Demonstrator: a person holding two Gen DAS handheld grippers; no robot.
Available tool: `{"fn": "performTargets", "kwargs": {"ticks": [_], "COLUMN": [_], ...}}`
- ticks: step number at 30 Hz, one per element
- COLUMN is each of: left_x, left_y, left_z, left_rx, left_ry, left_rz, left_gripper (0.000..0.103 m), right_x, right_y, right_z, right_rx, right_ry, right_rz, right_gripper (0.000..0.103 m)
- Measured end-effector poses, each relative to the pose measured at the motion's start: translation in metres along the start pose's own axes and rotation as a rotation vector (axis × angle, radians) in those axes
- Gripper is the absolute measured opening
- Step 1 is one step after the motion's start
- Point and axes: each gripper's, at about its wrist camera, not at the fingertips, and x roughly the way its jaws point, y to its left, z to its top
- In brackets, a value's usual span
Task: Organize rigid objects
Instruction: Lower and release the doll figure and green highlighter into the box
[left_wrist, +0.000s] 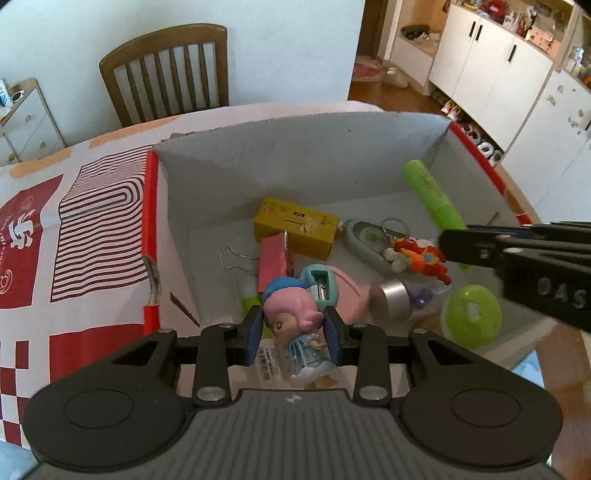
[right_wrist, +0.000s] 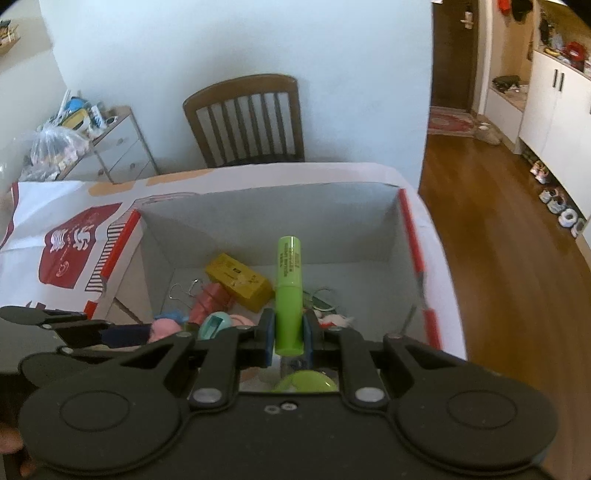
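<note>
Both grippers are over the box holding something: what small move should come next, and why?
Probably open the left gripper to drop the pink-haired doll into the box. It is clamped over the box among items already inside, while the right gripper holds the green highlighter above the same box, so releasing one at a time looks safest.

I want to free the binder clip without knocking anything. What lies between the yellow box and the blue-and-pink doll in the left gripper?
In the left wrist view, the pink binder clip and the teal sharpener lie between the yellow box and the doll.

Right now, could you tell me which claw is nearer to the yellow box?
Left. The left claw, shut on the doll, hangs just short of the yellow box; the right claw, gripping the green highlighter, sits off to its right.
</note>
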Motion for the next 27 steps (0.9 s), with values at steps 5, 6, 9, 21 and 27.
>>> {"fn": "performTargets", "kwargs": {"ticks": [5, 6, 9, 21, 27], "left_x": [0.014, 0.016, 0.022, 0.033, 0.031], "left_y": [-0.003, -0.003, -0.004, -0.005, -0.005], "left_z": [0.001, 0.001, 0.001, 0.002, 0.001], "left_rx": [-0.010, -0.012, -0.019, -0.052, -0.071], "left_ry": [0.037, 0.042, 0.054, 0.082, 0.078], "left_rz": [0.022, 0.026, 0.036, 0.050, 0.058], "left_gripper": [0.035, 0.035, 0.035, 0.034, 0.036], "right_x": [0.024, 0.028, 0.036, 0.052, 0.046], "right_y": [0.005, 0.007, 0.008, 0.003, 0.001], "right_z": [0.004, 0.005, 0.005, 0.002, 0.002], "right_rx": [-0.036, -0.048, -0.084, -0.102, -0.096], "right_ry": [0.058, 0.067, 0.087, 0.174, 0.176], "right_rz": [0.020, 0.025, 0.026, 0.043, 0.062], "right_gripper": [0.014, 0.014, 0.014, 0.015, 0.020]}}
